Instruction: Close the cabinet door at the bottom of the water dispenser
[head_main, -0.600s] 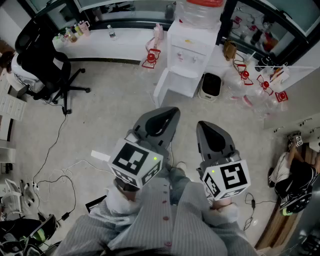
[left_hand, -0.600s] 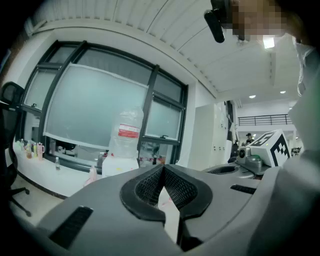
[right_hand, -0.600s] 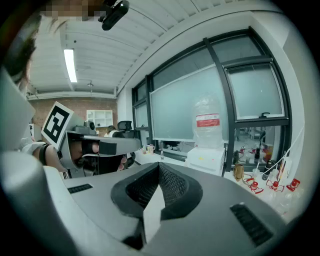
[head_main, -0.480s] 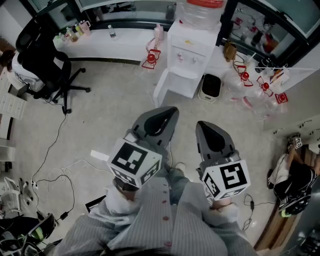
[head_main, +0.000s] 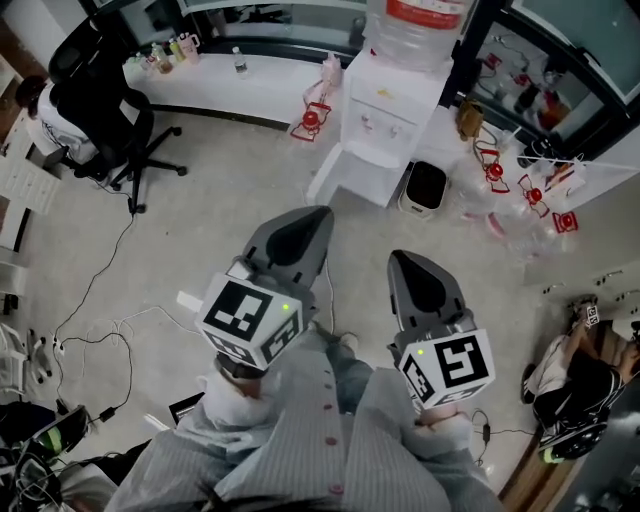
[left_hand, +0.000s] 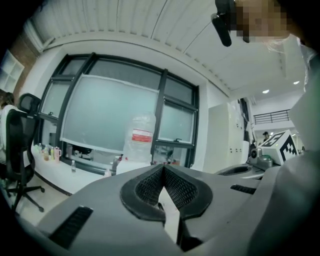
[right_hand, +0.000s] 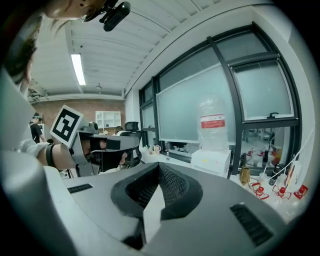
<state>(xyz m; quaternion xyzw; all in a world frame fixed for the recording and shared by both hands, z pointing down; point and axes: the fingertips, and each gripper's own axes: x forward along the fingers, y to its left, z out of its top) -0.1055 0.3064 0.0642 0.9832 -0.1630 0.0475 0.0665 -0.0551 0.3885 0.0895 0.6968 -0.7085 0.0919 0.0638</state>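
Note:
The white water dispenser (head_main: 393, 108) stands by the window wall with a big clear bottle (head_main: 415, 20) on top. Its bottom cabinet door (head_main: 326, 176) hangs open, swung out to the left over the floor. My left gripper (head_main: 312, 215) and right gripper (head_main: 405, 258) are held side by side in front of me, well short of the dispenser, both shut and empty. In the left gripper view the shut jaw tips (left_hand: 162, 167) point toward the bottle (left_hand: 140, 137). In the right gripper view the tips (right_hand: 159, 165) sit left of the dispenser (right_hand: 211, 161).
A small white bin (head_main: 425, 187) stands right of the dispenser. Red-and-white items (head_main: 312, 118) lie on the floor at both sides. A black office chair (head_main: 105, 110) and a low white counter (head_main: 240, 85) are at the back left. Cables (head_main: 90, 320) run across the floor at left.
The head view has shifted, so the dispenser and its open door sit a little lower and nearer in the picture. Both grippers stay shut and side by side.

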